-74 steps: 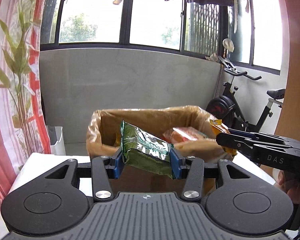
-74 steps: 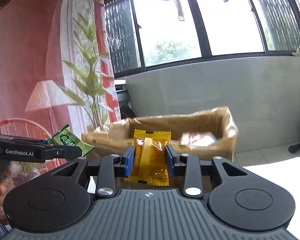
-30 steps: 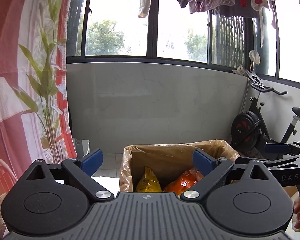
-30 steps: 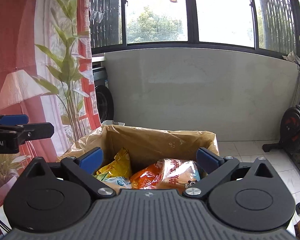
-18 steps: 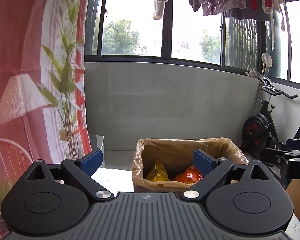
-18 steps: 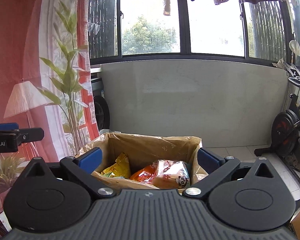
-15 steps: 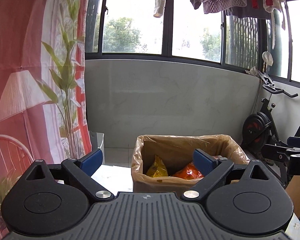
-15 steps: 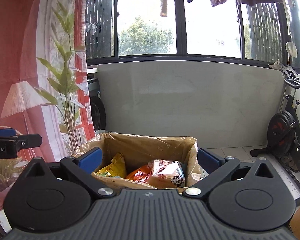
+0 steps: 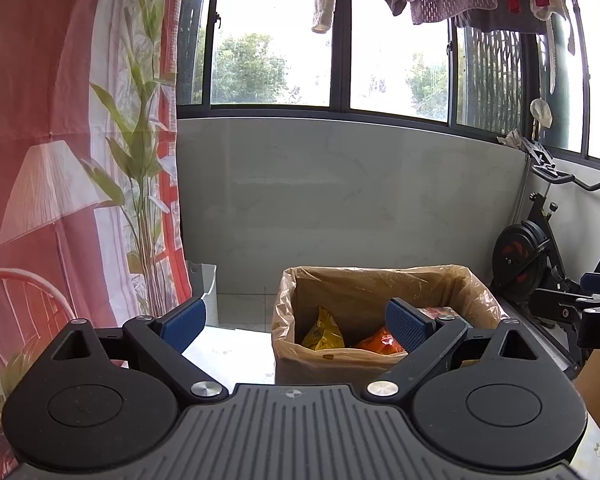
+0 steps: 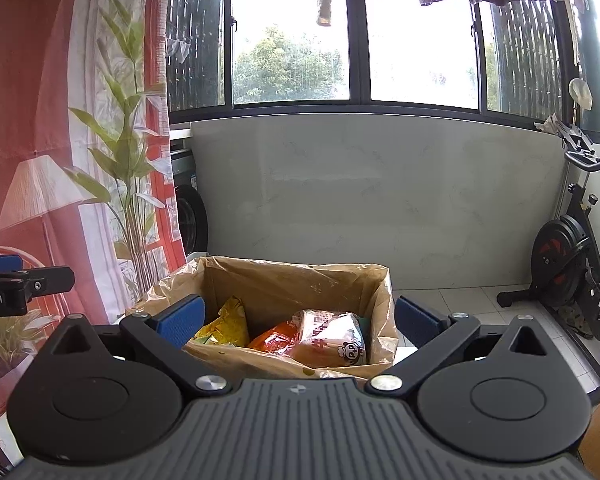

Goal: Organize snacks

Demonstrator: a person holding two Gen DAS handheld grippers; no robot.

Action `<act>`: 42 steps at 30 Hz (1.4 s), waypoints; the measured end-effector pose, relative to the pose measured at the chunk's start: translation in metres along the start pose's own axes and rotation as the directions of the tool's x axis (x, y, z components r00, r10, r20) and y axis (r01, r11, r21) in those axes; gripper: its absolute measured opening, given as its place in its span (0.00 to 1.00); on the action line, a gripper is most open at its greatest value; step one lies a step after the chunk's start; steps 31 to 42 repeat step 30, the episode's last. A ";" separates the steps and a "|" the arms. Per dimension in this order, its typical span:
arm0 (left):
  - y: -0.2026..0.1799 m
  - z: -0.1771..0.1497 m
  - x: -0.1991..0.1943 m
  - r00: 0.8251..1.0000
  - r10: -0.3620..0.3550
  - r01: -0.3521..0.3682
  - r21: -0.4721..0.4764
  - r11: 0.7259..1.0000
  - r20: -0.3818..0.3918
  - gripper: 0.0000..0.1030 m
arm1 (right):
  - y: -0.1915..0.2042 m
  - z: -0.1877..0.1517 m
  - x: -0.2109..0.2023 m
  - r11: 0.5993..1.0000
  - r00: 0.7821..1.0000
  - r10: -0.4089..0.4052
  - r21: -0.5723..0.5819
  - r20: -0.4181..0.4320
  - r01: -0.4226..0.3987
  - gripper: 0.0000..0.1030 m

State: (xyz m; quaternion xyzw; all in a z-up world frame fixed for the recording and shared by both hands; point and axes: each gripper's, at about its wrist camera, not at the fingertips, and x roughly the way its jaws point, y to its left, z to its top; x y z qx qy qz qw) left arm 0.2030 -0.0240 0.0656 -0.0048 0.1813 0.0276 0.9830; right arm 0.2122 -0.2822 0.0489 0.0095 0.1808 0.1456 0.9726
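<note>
A cardboard box lined with a brown plastic bag (image 9: pixel 372 284) (image 10: pixel 300 280) stands ahead of both grippers. It holds snack packs: a yellow pack (image 9: pixel 326 330) (image 10: pixel 228 326), an orange pack (image 9: pixel 380 344) (image 10: pixel 274 340) and a clear pack with a panda print (image 10: pixel 332 338). My left gripper (image 9: pixel 294 326) is open and empty, held back from the box. My right gripper (image 10: pixel 298 322) is open and empty, also back from the box. The right gripper's fingers show at the right edge of the left wrist view (image 9: pixel 580 304). The left gripper's fingers show at the left edge of the right wrist view (image 10: pixel 24 280).
The box stands on a white table (image 9: pixel 228 350). A grey tiled wall (image 9: pixel 340 200) and windows lie behind. A red curtain with a plant print (image 9: pixel 60 160) hangs on the left. An exercise bike (image 9: pixel 540 256) (image 10: pixel 576 264) stands on the right. A white bin (image 9: pixel 204 284) sits by the curtain.
Both grippers held snack packs 2.5 s ago, a green one left and a yellow one right. Both have since opened and are empty. Both have drawn back from the box.
</note>
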 end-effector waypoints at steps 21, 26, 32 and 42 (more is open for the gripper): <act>0.001 -0.002 0.000 1.000 -0.012 0.012 0.008 1.000 -0.015 0.95 | -0.001 -0.001 -0.002 1.000 1.000 0.010 -0.007 -0.005 -0.010 1.00; 0.000 -0.004 0.001 0.999 -0.026 0.027 0.011 1.000 -0.024 0.95 | -0.002 -0.003 -0.001 1.000 1.000 0.011 -0.004 -0.012 -0.011 1.00; 0.000 -0.005 0.002 0.999 -0.039 0.039 0.007 0.999 -0.029 0.95 | -0.003 -0.005 0.000 1.000 1.000 0.009 0.000 -0.017 -0.009 1.00; 0.000 -0.005 0.002 0.999 -0.039 0.039 0.007 0.999 -0.029 0.95 | -0.003 -0.005 0.000 1.000 1.000 0.009 0.000 -0.017 -0.009 1.00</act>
